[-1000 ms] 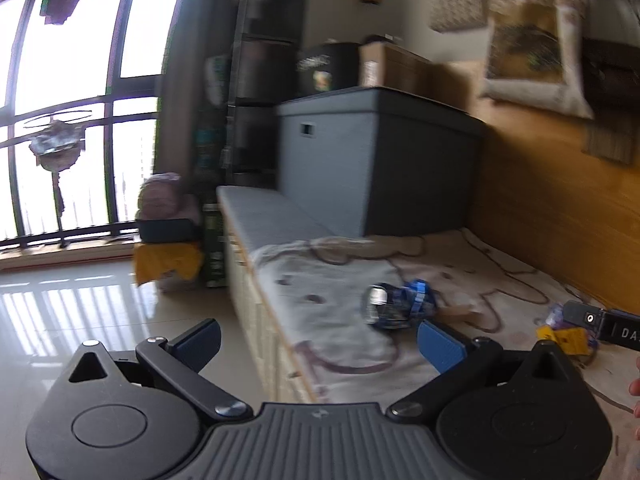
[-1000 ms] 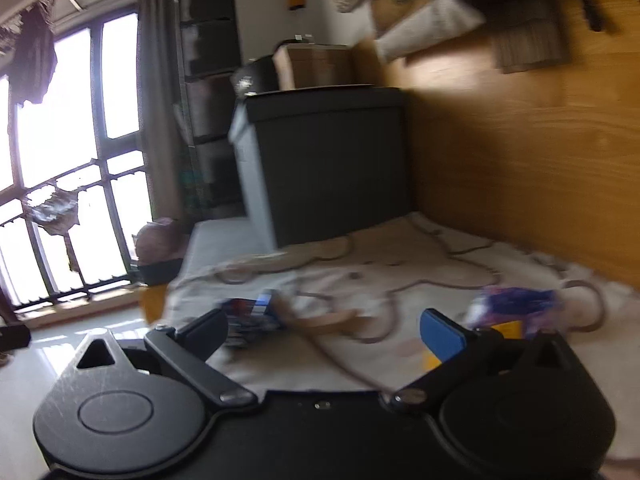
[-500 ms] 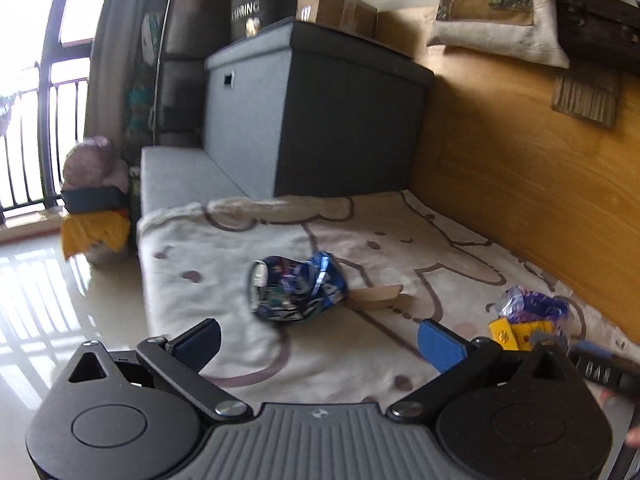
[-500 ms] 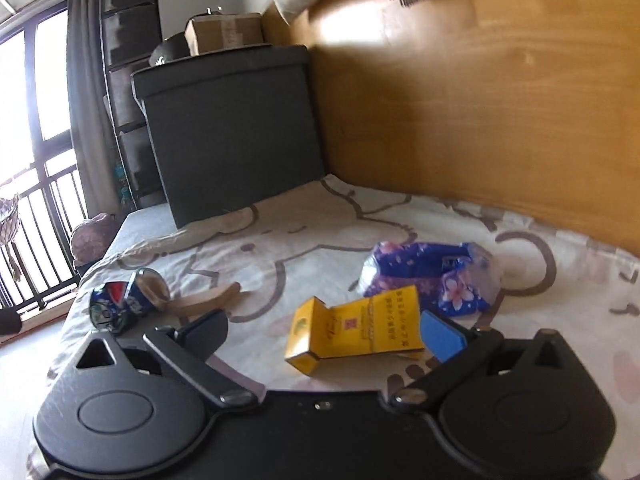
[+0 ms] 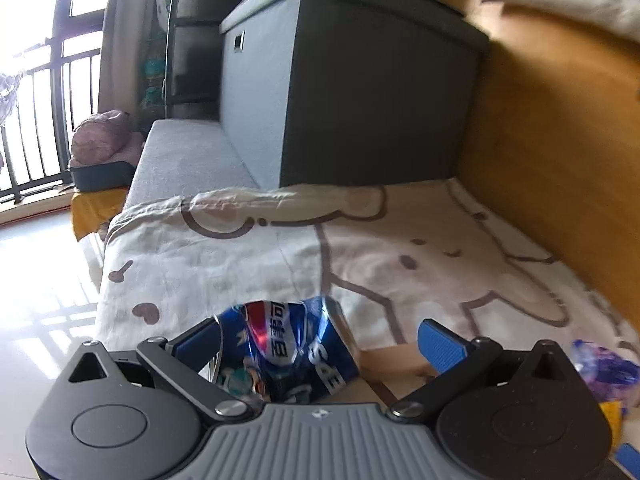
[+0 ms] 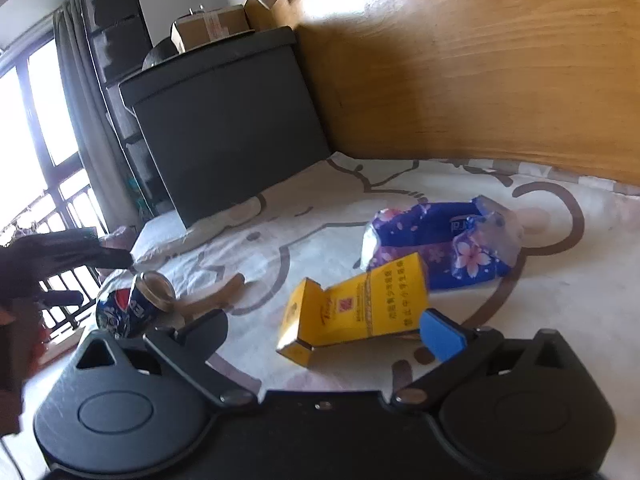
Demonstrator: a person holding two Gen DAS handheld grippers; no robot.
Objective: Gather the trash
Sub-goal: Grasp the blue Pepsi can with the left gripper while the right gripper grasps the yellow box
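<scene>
We see a dented, glossy blue can [image 5: 288, 354] low in the frame on the soft printed blanket [image 5: 400, 256], between our left gripper [image 5: 320, 340]'s wide-spread fingers. Our right gripper [image 6: 324, 330], equally wide, frames a yellow cardboard box [image 6: 360, 308], holding nothing.

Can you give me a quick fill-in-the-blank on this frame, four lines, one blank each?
1. Between the left gripper's open fingers lies a crushed blue ___.
2. The carton in front of the right gripper is ___ in colour.
3. The purple floral wrapper lies ___ the carton.
4. Both grippers are ___.

Missing: can; yellow; behind; open
</scene>
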